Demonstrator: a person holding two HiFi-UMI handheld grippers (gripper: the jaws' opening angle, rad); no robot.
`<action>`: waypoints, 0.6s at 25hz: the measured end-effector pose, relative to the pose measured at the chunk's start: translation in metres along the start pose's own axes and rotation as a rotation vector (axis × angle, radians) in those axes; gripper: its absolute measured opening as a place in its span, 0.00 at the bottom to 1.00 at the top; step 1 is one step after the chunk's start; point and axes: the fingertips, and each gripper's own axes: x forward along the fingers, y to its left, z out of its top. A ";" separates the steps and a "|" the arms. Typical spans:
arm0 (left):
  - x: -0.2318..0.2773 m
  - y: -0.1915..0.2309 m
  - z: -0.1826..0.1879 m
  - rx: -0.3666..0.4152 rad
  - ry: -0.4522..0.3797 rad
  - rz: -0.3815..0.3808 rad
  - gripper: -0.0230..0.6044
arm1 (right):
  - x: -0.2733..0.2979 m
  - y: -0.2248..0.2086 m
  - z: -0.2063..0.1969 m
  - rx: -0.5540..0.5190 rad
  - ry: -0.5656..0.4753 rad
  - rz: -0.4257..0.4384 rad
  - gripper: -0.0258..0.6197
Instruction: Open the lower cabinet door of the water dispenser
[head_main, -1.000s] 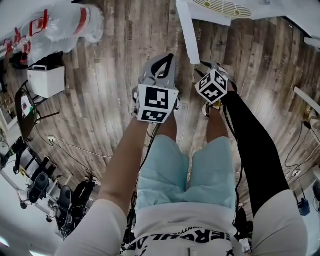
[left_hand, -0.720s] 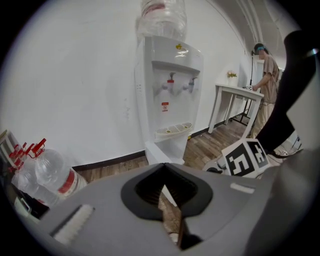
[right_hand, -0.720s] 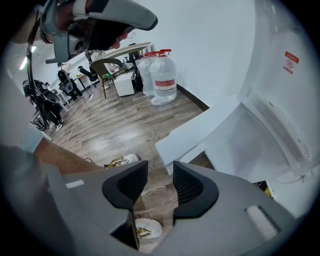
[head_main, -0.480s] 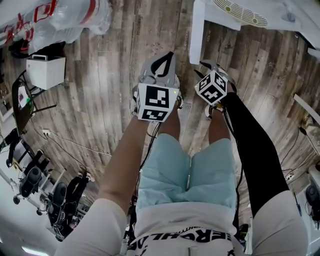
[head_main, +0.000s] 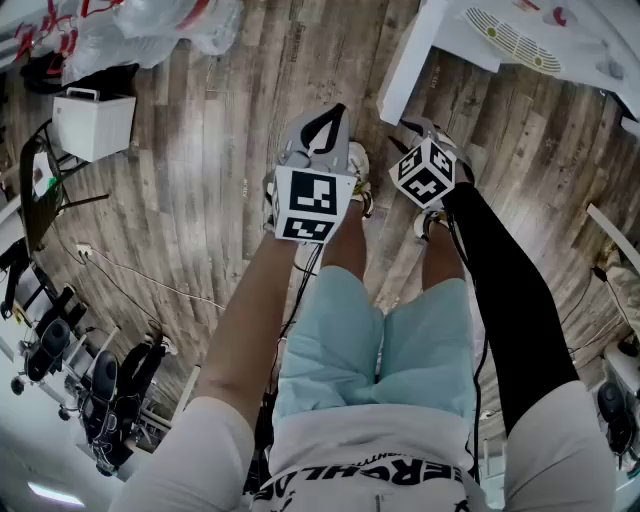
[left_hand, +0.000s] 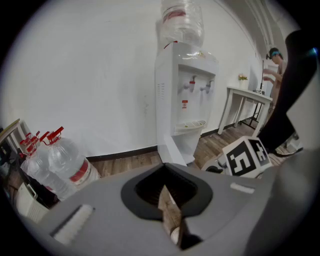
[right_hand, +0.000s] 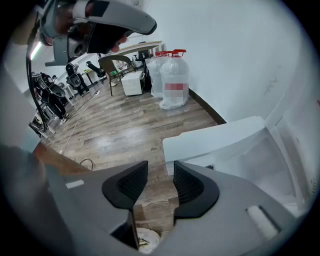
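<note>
The white water dispenser stands against the wall with a bottle on top. Its lower cabinet door hangs swung out, a white panel in the head view and in the right gripper view, beside the open compartment. My left gripper hovers over the floor short of the door, its jaws shut on nothing. My right gripper is next to it, nearer the door's edge, open with only floor showing between its pads.
Large water bottles lie by the wall left of the dispenser. A white box, a chair and dark equipment line the left side, with a cable on the wooden floor. A white table and a person are beyond the dispenser.
In the head view the dispenser and its open door have slid towards the upper right and the bottles towards the top edge. Both grippers keep their spots in the picture, jaws unchanged.
</note>
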 end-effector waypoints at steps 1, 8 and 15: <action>-0.001 0.003 -0.002 -0.005 0.000 0.004 0.12 | 0.002 0.001 0.004 -0.002 -0.001 0.001 0.27; -0.010 0.026 -0.016 -0.032 0.006 0.026 0.12 | 0.012 0.004 0.026 -0.038 -0.011 -0.004 0.27; -0.014 0.043 -0.027 -0.058 0.015 0.046 0.12 | 0.021 0.005 0.045 -0.085 -0.015 -0.009 0.27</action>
